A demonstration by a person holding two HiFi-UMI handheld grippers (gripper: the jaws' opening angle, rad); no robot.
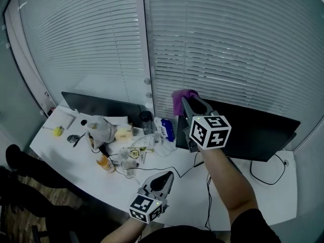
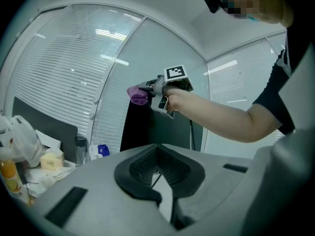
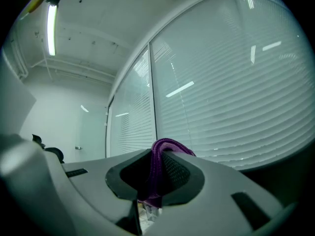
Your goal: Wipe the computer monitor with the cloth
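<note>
Purple cloth point(image 3: 156, 173) is clamped betw. the right gripper point(image 3: 160, 161)'s jaws, bunched, its lower end hidden behind the pads; the head view shows only a folded tuft above the tips. Right forearm point(image 1: 228, 181) stretches fwd and up, holding the cloth at the top-left corner of the black monitor point(image 1: 253, 130); contact w/ the screen is unclear. Monitor stands upright on the white desk point(image 1: 187, 186), long axis left-right, dark face toward the person. Left gripper point(image 1: 166, 177) hangs low over the desk, jaws together, nothing in them.
</note>
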